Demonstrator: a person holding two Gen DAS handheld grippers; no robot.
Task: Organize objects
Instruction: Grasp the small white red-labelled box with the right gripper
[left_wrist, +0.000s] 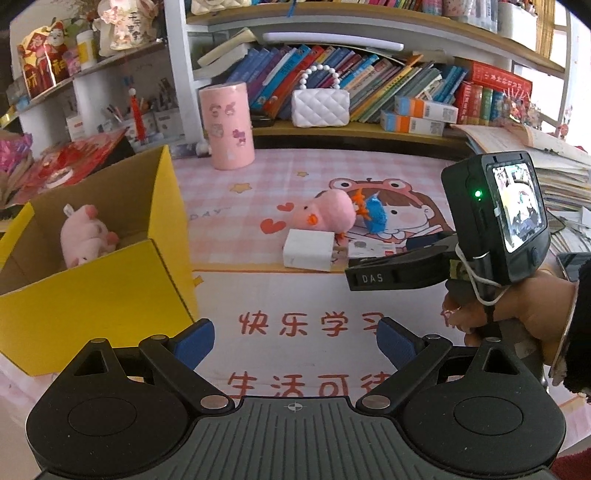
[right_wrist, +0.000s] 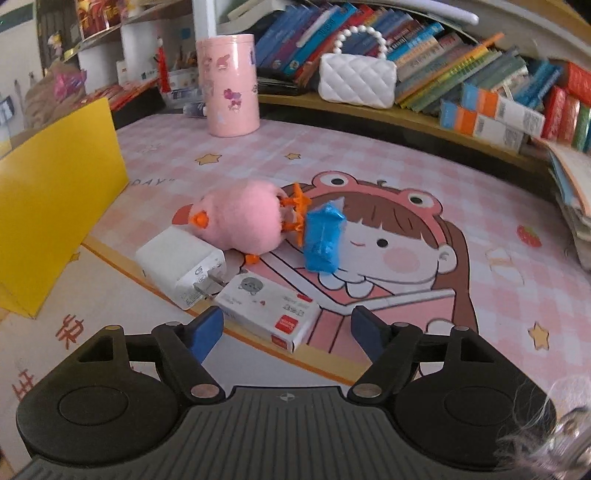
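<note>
Pink checked desk mat (right_wrist: 258, 147) with a cartoon girl covers the desk in front of you, and bookshelves (left_wrist: 369, 74) crowd the far edge. Up at twelve o'clock in your right view stand a pink canister (right_wrist: 231, 85) and a white quilted purse (right_wrist: 356, 79).

Your right gripper (right_wrist: 286, 328) is spread wide, nothing between its blue pads (right_wrist: 205, 330). Just ahead of it, at twelve o'clock, lies a small white card box (right_wrist: 271, 310), flat, its long axis running from ten to four o'clock. Touching that box's left end is a white charger (right_wrist: 181, 264), lying on its side with its prongs pointing toward four o'clock. Behind the charger, at eleven o'clock, a pink plush duck (right_wrist: 245, 221) lies on its side, beak toward nine o'clock, orange feet toward three. A blue wrapped packet (right_wrist: 323, 238) sits against the feet, its long axis roughly twelve to six.

Your left gripper (left_wrist: 295, 343) is also spread, holding nothing. At nine o'clock in its view stands the yellow cardboard box (left_wrist: 103, 288), open on top, with a pink plush pig (left_wrist: 86, 236) inside; whether the pig rests on the bottom you cannot tell. Your right hand (left_wrist: 491, 314) shows at three o'clock.
</note>
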